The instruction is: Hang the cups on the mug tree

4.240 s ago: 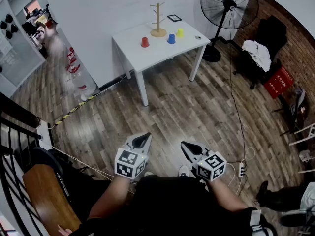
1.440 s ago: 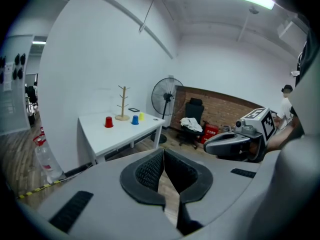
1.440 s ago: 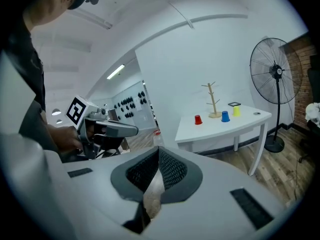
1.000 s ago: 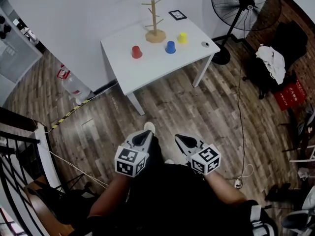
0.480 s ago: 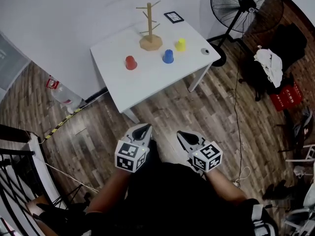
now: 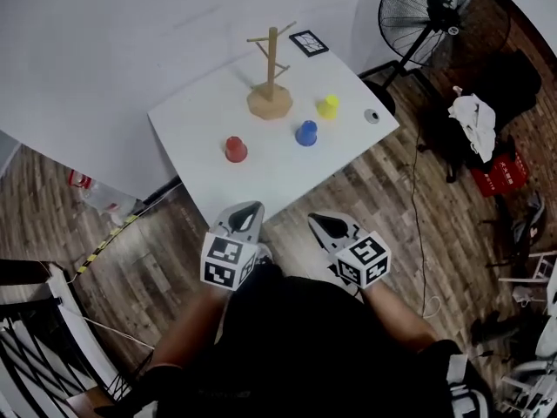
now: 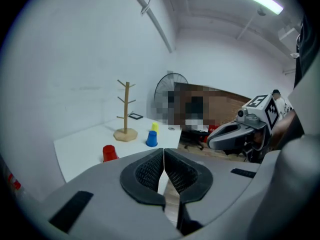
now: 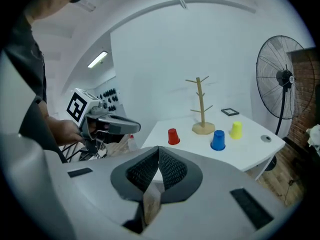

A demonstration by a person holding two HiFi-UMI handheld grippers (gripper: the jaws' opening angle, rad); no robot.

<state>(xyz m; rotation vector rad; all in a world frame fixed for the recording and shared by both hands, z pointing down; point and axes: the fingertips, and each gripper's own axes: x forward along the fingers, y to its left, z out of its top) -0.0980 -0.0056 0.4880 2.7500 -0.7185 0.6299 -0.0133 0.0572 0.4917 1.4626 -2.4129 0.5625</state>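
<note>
Cups: red cup [image 6: 235, 149], blue cup [image 6: 305, 133] and yellow cup [image 6: 328, 106] stand apart on the white table [image 6: 196, 120] beside the mug tree [image 6: 271, 85]; probably light, stiff plastic, best pinched at the rim. My left gripper [image 6: 247, 211] and right gripper [image 6: 318, 224], jaws pressed together, empty, near the table's front edge; plank floor [image 6: 365, 190], fan [image 6: 426, 16] beyond.

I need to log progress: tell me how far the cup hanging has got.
Done: nothing; the mug tree has bare pegs. In hand: nothing; the left gripper and right gripper are shut, empty, near the table. Left: red cup, blue cup and yellow cup all sit on the table unhung.
</note>
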